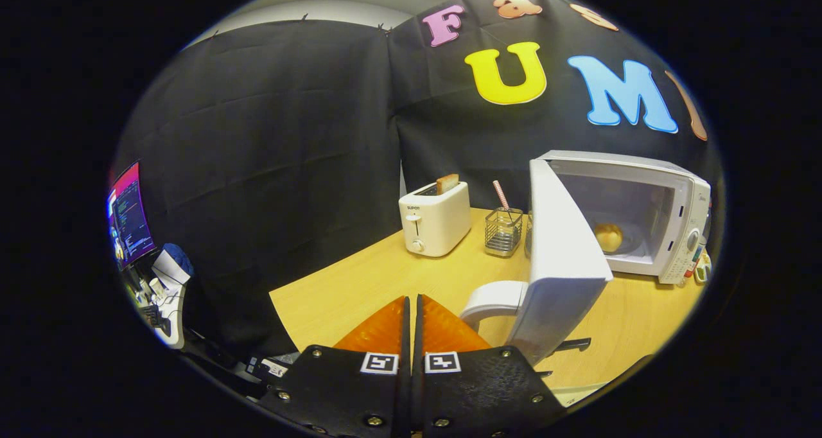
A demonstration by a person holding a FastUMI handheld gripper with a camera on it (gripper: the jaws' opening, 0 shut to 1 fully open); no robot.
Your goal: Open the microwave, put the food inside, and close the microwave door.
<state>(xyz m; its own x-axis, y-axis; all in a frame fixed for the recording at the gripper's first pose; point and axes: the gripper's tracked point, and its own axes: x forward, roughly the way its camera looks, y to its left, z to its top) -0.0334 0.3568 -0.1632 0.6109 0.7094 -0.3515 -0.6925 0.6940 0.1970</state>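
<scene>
A white microwave point(668, 232) stands on the wooden table point(359, 284), beyond the fingers and to their right. Its door point(559, 264) is swung wide open toward me, with the curved handle point(494, 300) just right of the fingertips. A round yellowish piece of food point(608, 237) lies inside the cavity. My gripper point(411, 300) is shut with nothing between its fingers, held over the table's near part and left of the door.
A white toaster point(435, 218) with a slice of bread in it stands ahead of the fingers. A wire holder point(503, 232) with a striped straw sits between toaster and microwave door. A lit monitor point(130, 213) and white clutter lie far off to the left.
</scene>
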